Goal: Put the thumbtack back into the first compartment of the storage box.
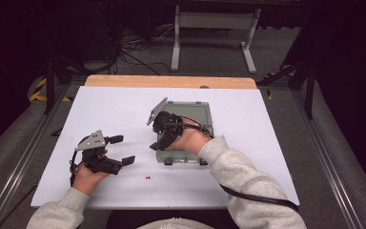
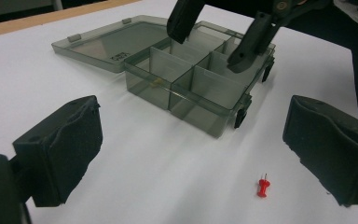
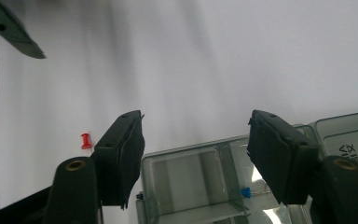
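A smoky clear compartment box point(image 1: 208, 120) lies mid-table with its lid point(image 2: 107, 44) folded flat open. My right gripper point(image 1: 163, 142) hovers over the box's near left part, open, with nothing between its fingers. In the right gripper view the open right gripper point(image 3: 198, 140) looks down on a blue pushpin point(image 3: 245, 192) lying in one compartment. A small yellow piece point(image 2: 156, 84) sits in another compartment. A red pushpin point(image 1: 147, 178) lies loose on the white sheet in front of the box. My left gripper point(image 1: 122, 150) rests open to the left, and the red pushpin point(image 2: 262, 186) lies near its right finger.
A white sheet point(image 1: 248, 157) covers the table, with a wooden edge point(image 1: 171, 81) at the far side. The box point(image 2: 200, 100) has several empty compartments and dark latches on its near wall. Metal frame legs and cables stand on the floor beyond.
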`<state>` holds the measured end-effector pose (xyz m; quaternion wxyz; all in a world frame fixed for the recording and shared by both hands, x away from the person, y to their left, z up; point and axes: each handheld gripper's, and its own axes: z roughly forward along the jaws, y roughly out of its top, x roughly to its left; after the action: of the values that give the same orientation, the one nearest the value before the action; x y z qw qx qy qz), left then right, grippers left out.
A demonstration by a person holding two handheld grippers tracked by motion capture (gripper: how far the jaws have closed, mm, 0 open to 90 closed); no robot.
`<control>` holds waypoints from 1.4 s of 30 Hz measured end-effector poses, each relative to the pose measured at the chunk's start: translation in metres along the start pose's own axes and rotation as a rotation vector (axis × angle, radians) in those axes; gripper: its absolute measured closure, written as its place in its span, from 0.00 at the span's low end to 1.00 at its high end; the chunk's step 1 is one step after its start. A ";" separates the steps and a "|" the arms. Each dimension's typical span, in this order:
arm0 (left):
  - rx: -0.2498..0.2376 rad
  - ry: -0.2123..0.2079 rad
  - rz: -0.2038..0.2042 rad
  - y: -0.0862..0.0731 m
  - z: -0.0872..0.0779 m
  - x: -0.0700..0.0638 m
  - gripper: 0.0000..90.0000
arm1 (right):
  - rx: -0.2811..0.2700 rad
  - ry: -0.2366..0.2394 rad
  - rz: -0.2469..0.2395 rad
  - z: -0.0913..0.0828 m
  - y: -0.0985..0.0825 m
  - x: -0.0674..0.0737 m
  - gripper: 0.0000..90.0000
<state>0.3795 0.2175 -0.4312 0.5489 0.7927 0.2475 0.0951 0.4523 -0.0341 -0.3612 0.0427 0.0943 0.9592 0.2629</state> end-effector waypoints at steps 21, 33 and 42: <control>0.000 0.004 0.000 0.000 0.000 0.000 0.06 | 0.007 0.049 -0.060 0.003 0.001 0.033 0.38; -0.001 0.009 -0.003 0.000 0.000 0.001 0.06 | 0.054 0.094 -0.080 0.021 -0.004 0.049 0.39; -0.006 0.013 -0.007 -0.001 -0.001 0.001 0.06 | 0.080 0.120 -0.097 0.033 -0.005 0.058 0.39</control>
<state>0.3801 0.2188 -0.4318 0.5500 0.7895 0.2537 0.0990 0.3991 -0.0099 -0.3938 -0.0059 0.0335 0.9733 0.2271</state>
